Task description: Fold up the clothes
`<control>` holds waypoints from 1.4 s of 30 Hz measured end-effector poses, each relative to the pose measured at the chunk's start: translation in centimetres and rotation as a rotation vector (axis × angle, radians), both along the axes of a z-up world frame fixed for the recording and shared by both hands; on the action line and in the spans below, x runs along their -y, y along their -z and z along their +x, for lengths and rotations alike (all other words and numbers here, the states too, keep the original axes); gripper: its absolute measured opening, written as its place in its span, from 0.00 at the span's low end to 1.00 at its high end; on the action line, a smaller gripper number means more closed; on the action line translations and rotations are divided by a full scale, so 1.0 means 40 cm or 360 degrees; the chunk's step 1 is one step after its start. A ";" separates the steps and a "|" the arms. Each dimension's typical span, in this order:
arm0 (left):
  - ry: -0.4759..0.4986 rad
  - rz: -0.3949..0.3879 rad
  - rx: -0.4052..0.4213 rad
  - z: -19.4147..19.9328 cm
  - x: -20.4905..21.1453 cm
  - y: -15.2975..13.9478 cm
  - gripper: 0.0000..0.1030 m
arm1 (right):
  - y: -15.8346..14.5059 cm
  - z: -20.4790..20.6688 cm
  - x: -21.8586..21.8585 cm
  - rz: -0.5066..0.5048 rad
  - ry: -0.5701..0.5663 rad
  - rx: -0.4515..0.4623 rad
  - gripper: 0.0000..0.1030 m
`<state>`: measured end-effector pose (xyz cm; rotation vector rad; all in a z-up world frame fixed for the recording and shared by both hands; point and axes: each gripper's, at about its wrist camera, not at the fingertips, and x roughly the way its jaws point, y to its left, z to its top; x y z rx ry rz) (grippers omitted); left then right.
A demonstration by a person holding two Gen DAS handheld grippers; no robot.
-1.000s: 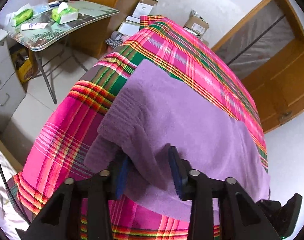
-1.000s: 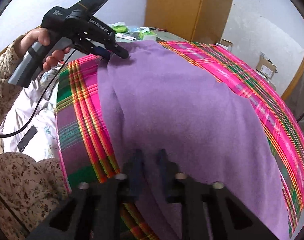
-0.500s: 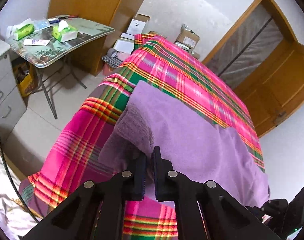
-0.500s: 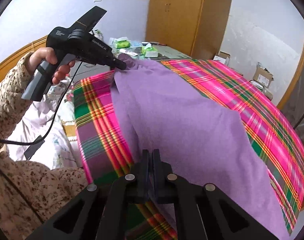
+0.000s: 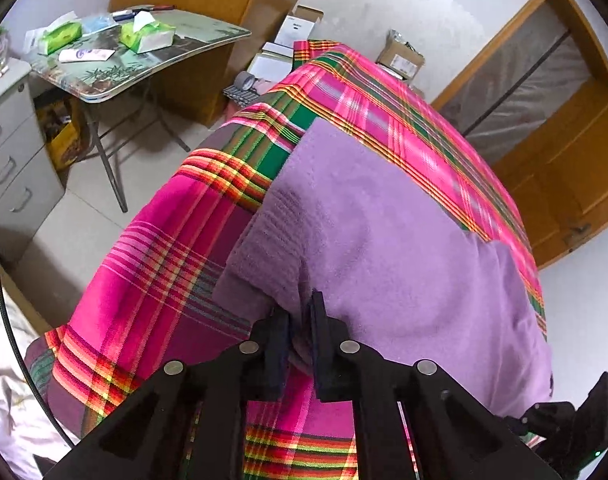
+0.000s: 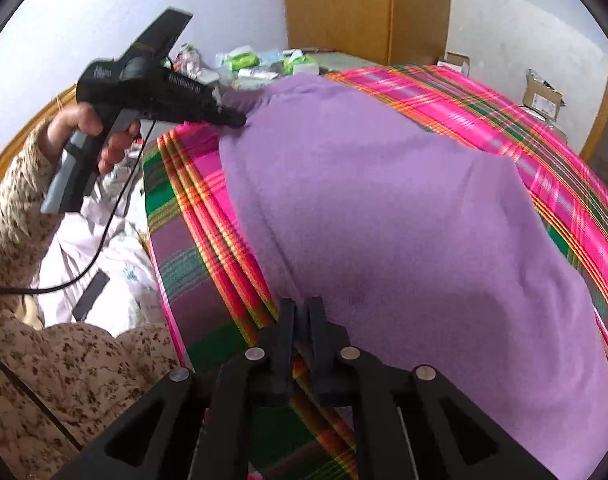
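A purple knit garment lies spread over a bed covered with a pink, green and orange plaid cloth. My left gripper pinches the garment's ribbed corner. Its jaws are opening slightly with the fabric still between the pads. In the right wrist view the left gripper, held by a hand in a floral sleeve, holds the far corner of the garment a little raised. My right gripper grips the near edge over the plaid cloth. Its jaws are also opening slightly on the fabric.
A folding table with tissue packs stands beyond the bed, beside a grey drawer cabinet. Cardboard boxes sit by the wall and a wooden door is at the right. White floral bedding and a black cable lie at the left.
The left jaws, open around the ribbed corner a second ago, have closed on it. The right jaws have narrowed onto the near edge. The far corner has risen a little.
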<state>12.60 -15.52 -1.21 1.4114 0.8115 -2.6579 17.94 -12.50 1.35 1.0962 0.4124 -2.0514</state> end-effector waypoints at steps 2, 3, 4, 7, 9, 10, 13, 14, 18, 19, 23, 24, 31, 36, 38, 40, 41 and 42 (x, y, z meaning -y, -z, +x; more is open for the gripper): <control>0.0001 -0.0011 0.0001 0.000 -0.002 -0.002 0.12 | -0.018 0.002 -0.029 -0.0069 0.0041 -0.0010 0.08; -0.0002 -0.0013 0.0000 0.002 -0.004 -0.003 0.13 | -0.027 0.002 -0.046 -0.0101 0.0070 -0.0015 0.09; -0.0006 -0.0012 -0.0003 0.005 -0.007 -0.005 0.16 | -0.034 0.001 -0.062 -0.0130 0.0104 -0.0020 0.09; -0.0032 -0.0024 -0.0016 0.016 -0.018 -0.015 0.18 | -0.058 -0.002 -0.152 -0.0249 0.0278 -0.0037 0.12; -0.0051 -0.0053 -0.0040 0.030 -0.031 -0.027 0.18 | -0.067 -0.003 -0.219 -0.0311 0.0421 -0.0049 0.16; -0.0050 -0.0074 -0.0055 0.037 -0.039 -0.033 0.18 | -0.068 -0.003 -0.256 -0.0329 0.0506 -0.0058 0.18; -0.0028 -0.0077 -0.0113 0.050 -0.067 -0.052 0.28 | -0.054 0.002 -0.399 -0.0390 0.0825 -0.0063 0.18; -0.0024 -0.0072 -0.0130 0.053 -0.076 -0.057 0.33 | -0.049 0.004 -0.435 -0.0396 0.0910 -0.0063 0.18; 0.0009 -0.0080 -0.0187 0.057 -0.114 -0.078 0.33 | -0.022 0.022 -0.608 -0.0375 0.1308 -0.0093 0.19; 0.0023 -0.0079 -0.0202 0.057 -0.125 -0.084 0.33 | -0.014 0.027 -0.650 -0.0380 0.1393 -0.0086 0.19; 0.0118 -0.0084 -0.0241 0.046 -0.180 -0.101 0.33 | 0.016 0.047 -0.789 -0.0417 0.1665 -0.0057 0.19; 0.0138 -0.0070 -0.0237 0.041 -0.191 -0.100 0.33 | 0.022 0.054 -0.815 -0.0454 0.1700 -0.0049 0.19; 0.0170 -0.0064 -0.0180 0.039 -0.225 -0.080 0.34 | 0.030 0.093 -0.873 -0.0508 0.1776 -0.0098 0.18; 0.0127 -0.0092 -0.0153 0.061 -0.209 -0.070 0.34 | 0.013 0.106 -0.847 -0.0456 0.1755 -0.0157 0.19; 0.0112 -0.0101 -0.0132 0.067 -0.200 -0.064 0.34 | 0.001 0.105 -0.824 -0.0431 0.1712 -0.0184 0.19; 0.0093 -0.0082 -0.0138 0.078 -0.184 -0.059 0.34 | -0.018 0.103 -0.797 -0.0445 0.1664 -0.0217 0.19; 0.0078 -0.0070 -0.0138 0.083 -0.174 -0.057 0.34 | -0.030 0.101 -0.780 -0.0456 0.1635 -0.0237 0.19; 0.0063 -0.0068 -0.0141 0.087 -0.165 -0.056 0.34 | -0.043 0.099 -0.761 -0.0467 0.1605 -0.0258 0.19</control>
